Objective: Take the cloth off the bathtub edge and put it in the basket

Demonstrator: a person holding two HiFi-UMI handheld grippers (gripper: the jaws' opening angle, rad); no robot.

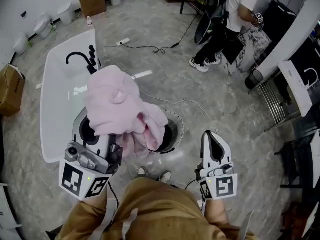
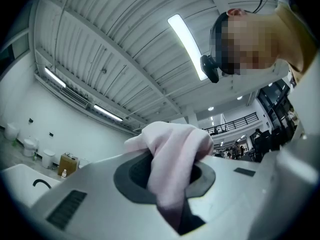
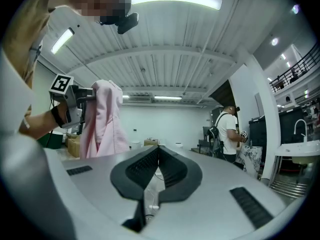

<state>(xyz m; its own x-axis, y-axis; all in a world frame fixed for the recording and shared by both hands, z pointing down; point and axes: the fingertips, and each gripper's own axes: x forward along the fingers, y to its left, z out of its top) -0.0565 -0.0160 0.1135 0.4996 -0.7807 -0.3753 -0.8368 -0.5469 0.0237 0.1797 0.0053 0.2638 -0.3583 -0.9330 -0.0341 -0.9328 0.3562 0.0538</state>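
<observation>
My left gripper [image 2: 167, 184] has its jaws clenched on a fold of the pink cloth [image 2: 175, 149], soft nappy towelling bunched into rumpled lobes. In the right gripper view its long axis runs up and down, the free end drooping below the grip. My right gripper [image 3: 157, 151] holds its ribbed dark pads pressed together at the tips, nothing between them. The cloth hangs in the air just beside the glossy white bathtub's [image 1: 57, 114] right edge — in the head view it overlaps the left rim of the round dark basket [image 1: 181, 129] on the grey marbled floor [image 1: 200, 99].
</observation>
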